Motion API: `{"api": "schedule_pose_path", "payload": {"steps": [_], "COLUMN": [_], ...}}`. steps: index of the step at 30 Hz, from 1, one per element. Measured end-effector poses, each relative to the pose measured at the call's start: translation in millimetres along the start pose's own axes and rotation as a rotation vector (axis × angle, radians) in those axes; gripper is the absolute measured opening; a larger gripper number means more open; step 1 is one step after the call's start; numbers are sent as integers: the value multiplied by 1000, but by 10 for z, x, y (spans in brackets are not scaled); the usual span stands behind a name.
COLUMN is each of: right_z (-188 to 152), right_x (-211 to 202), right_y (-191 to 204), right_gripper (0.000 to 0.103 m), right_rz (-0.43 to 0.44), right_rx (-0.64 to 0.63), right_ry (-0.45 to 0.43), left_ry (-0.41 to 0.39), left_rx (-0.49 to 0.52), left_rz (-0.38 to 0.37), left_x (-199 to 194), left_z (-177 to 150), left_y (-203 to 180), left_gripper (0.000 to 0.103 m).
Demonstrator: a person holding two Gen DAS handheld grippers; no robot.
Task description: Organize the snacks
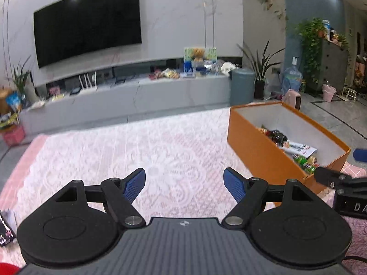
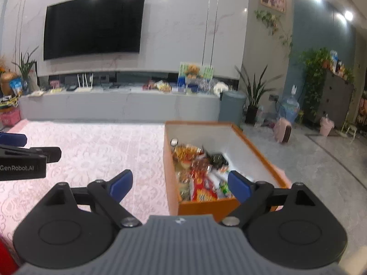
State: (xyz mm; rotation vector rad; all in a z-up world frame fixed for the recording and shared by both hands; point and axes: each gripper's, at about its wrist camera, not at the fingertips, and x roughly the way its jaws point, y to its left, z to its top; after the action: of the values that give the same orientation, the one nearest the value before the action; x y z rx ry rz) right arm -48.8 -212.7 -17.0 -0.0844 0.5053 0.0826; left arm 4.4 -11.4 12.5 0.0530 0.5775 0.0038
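Snack packets (image 2: 201, 178) — piled inside open orange cardboard box (image 2: 170, 171) on pink lace-patterned cloth (image 1: 142, 151). Left gripper (image 1: 184, 184) spread wide, empty; right gripper (image 2: 181, 184) spread wide, empty — above box's near end.

Right claw (image 2: 181, 183) spread wide, empty, over near end of orange box (image 2: 252, 142) packed with snacks (image 2: 199, 176); lace-covered counter (image 2: 103, 142) alongside.

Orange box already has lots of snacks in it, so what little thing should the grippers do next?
Probably draw back and look for leftovers. Both the left hand-held gripper and right hand-held gripper are open and empty, the orange box holds the snacks, and no snack shows on the lace cloth.
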Motion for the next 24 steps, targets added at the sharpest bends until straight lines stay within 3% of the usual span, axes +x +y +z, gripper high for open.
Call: {"api": "schedule_pose_path", "payload": {"steps": [4,11,24], "right_z": [-75,-136,-135], "right_x": [137,225,234], "right_y": [25,31,-26], "right_gripper": [88,88,88], "right_rz": [-2,-12,-21], "right_rx": [31,38,55], "right_ry": [78,129,134], "left_ry": [27,73,94], "left_rx": [-1,-2,2], "left_rz": [27,13,8], "left_x": [22,87,88], "left_z": [-78,-115,-78], "left_y": [37,-5,-37], "left_gripper": [91,91,91]}}
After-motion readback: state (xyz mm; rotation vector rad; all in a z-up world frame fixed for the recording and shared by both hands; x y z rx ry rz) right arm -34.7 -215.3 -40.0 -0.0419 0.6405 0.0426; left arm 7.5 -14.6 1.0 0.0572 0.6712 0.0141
